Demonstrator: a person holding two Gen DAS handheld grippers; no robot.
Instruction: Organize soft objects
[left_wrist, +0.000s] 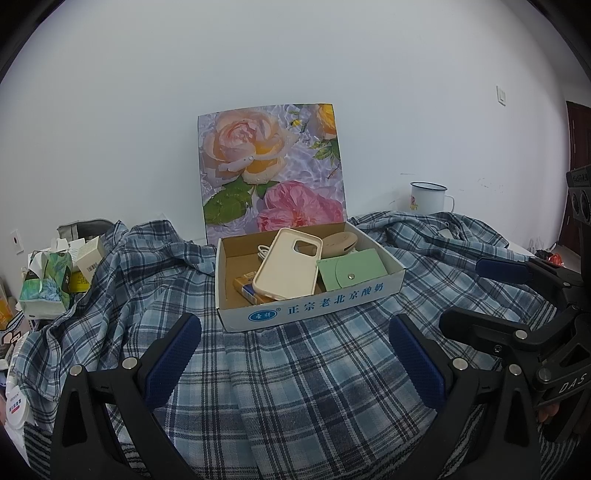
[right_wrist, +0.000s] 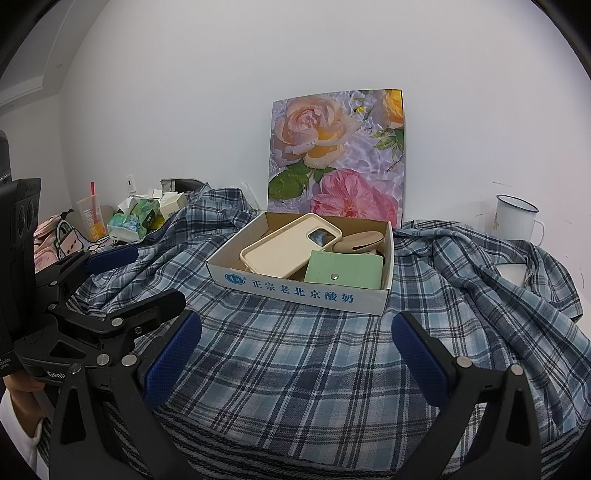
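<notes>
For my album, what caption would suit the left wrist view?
Open fingers hover over a plaid shirt beneath a cardboard box of small items.

Left claw (left_wrist: 293, 354) spread wide over plaid shirt (left_wrist: 295, 369); cardboard box (left_wrist: 314, 306) beyond.

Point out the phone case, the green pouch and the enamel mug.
phone case (left_wrist: 286, 266), left wrist view, middle of its back.
green pouch (left_wrist: 349, 271), left wrist view, front flap.
enamel mug (right_wrist: 513, 218), right wrist view, white side wall.
</notes>
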